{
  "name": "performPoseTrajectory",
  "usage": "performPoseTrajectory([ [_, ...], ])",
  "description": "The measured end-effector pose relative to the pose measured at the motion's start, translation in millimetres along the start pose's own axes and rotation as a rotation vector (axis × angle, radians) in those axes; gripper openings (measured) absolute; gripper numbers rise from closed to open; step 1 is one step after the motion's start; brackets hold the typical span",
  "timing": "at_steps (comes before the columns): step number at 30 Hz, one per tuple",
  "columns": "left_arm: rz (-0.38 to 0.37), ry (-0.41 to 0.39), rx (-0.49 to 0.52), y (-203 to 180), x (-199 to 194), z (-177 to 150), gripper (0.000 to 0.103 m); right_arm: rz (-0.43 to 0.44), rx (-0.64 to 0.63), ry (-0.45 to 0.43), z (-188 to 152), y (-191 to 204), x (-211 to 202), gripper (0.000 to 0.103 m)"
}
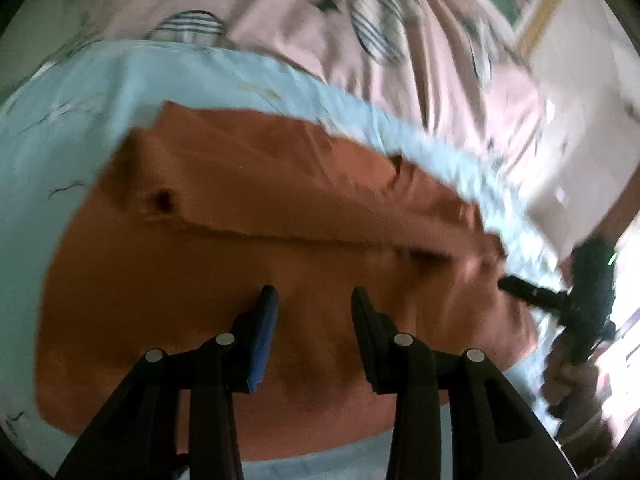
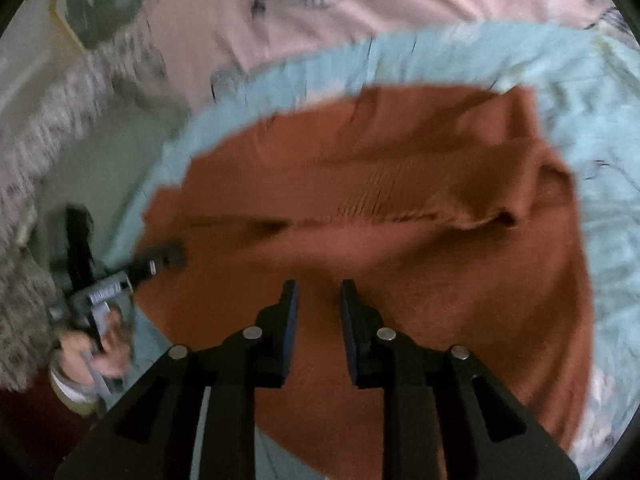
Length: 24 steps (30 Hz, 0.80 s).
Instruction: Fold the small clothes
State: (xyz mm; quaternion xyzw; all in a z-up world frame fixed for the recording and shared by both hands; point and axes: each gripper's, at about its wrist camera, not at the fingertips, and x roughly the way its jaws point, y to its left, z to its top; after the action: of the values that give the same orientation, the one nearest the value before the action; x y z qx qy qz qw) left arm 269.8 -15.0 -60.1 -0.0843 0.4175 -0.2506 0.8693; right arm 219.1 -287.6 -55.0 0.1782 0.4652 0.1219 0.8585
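The rust-orange garment point(image 1: 248, 280) was spread on a pale blue sheet point(image 1: 72, 128), which itself was laid over a pink patterned bedcover point(image 1: 288, 8) on what was judged to be a bed. The garment was seen lying crosswise before both cameras, with its long axis running from side to side, and a fold edge with a ribbed band point(image 2: 384, 200) was crossing it in the same direction, a little beyond the fingertips. The left claw point(image 1: 314, 300) was held over the near part of the cloth, its jaws partly apart, and nothing was caught between them; whether the tips were touching the fabric could not be told because of the blur. The right claw point(image 2: 318, 292) was held in the same way over its own near part, its jaws set narrower but also with a clear gap and no cloth pinched in it. In the right wrist view the left claw was seen at the left border of the garment, held by a hand point(image 2: 100, 352); in the left wrist view the right claw was found at the right border. So each claw was placed at one end of the long axis, and neither was clearly nearer. The near hem was judged to be the part that would be taken and carried away from the person, across the fold line.
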Motion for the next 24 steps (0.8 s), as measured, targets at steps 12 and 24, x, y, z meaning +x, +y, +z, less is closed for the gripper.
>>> performPoseTrajectory([
  [12,0.257,-0.039,-0.013,32.6,42.5,83.3,0.055,-0.206,0.355,-0.328,43.3,-95.0,-34.8,0.024],
  [24,0.246,-0.155,-0.296,89.3,-19.8,35.8,0.059,-0.117,0.301,-0.399,-31.9,-37.3,-66.3,0.031],
])
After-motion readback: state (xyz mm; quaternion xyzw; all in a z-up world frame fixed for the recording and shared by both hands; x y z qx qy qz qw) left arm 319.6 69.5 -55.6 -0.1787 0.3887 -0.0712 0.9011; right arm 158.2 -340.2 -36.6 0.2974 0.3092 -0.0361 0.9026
